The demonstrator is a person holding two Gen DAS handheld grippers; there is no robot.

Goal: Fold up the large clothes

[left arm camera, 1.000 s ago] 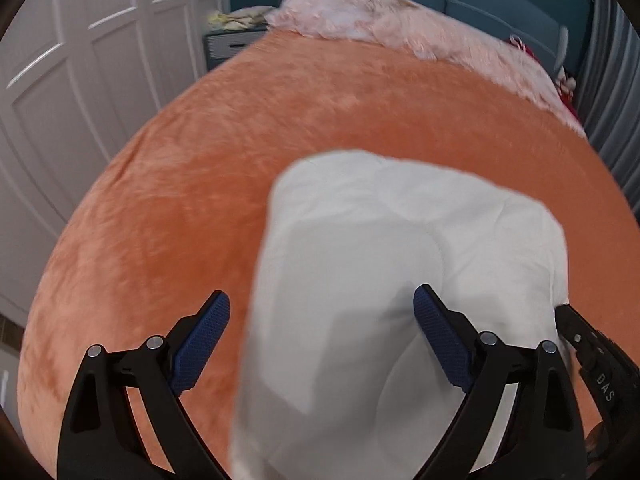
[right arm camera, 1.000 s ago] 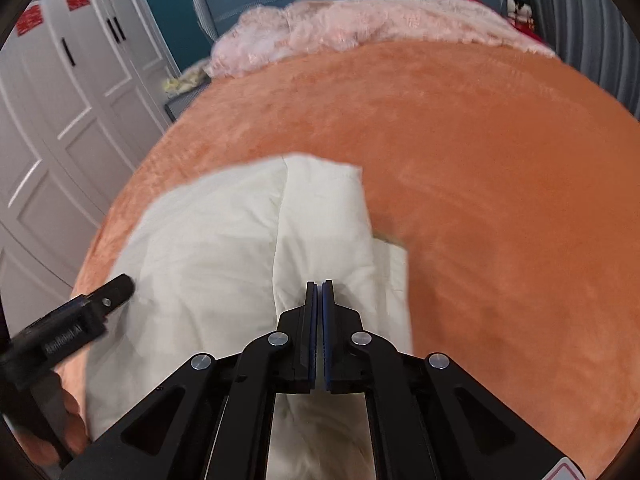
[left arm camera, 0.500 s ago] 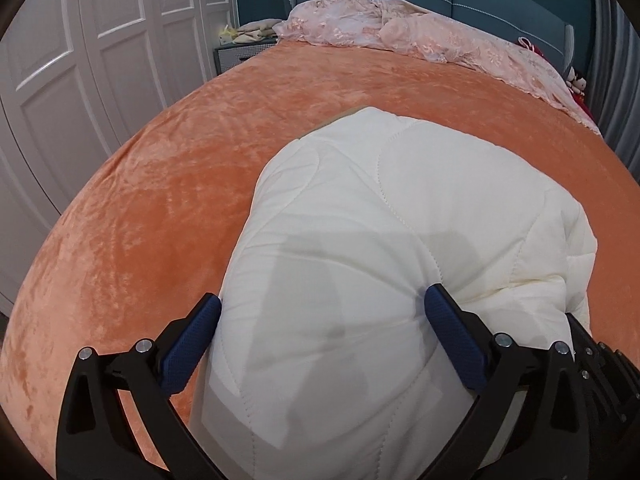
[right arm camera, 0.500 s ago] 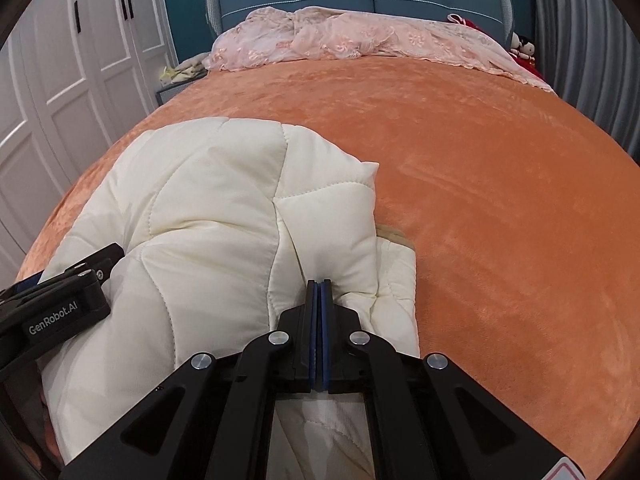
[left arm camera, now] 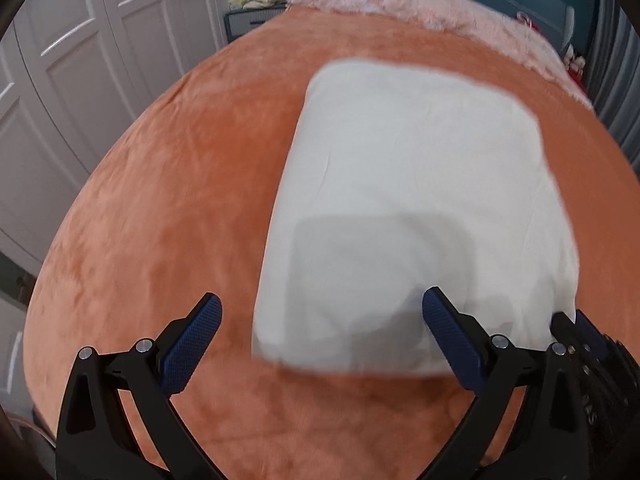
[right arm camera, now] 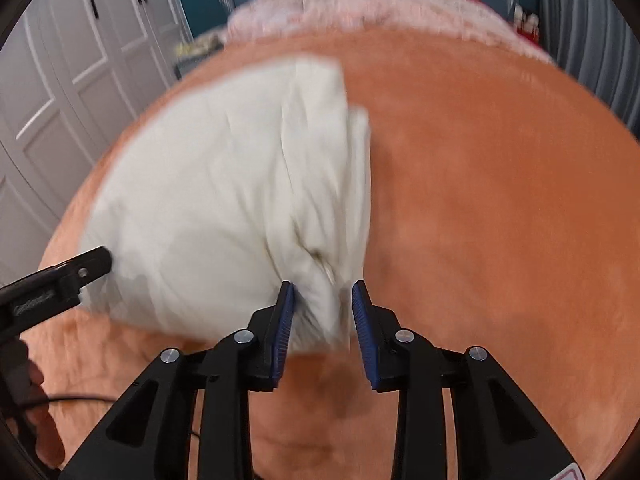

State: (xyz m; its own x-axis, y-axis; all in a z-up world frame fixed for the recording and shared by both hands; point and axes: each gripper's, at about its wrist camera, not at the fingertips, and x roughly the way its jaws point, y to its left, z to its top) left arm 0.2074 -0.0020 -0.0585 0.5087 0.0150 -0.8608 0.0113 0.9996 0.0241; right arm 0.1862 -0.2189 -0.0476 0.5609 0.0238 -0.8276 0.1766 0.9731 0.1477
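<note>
now our right tool (right arm camera: pixel 322 312) gapes around the coat's (right arm camera: pixel 224 200) near corner; our left tool (left arm camera: pixel 322 344) hangs wide open beside it.

light: bright, even | blur: motion, both views | edges: fisheye vignette

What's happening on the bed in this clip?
A person with a handheld gripper in each hand is folding a cream padded garment on an orange bedspread. It lies as a compact folded bundle. The right gripper is open around its near edge, and the left gripper is wide open, gripping nothing. Both views are motion-blurred.
</note>
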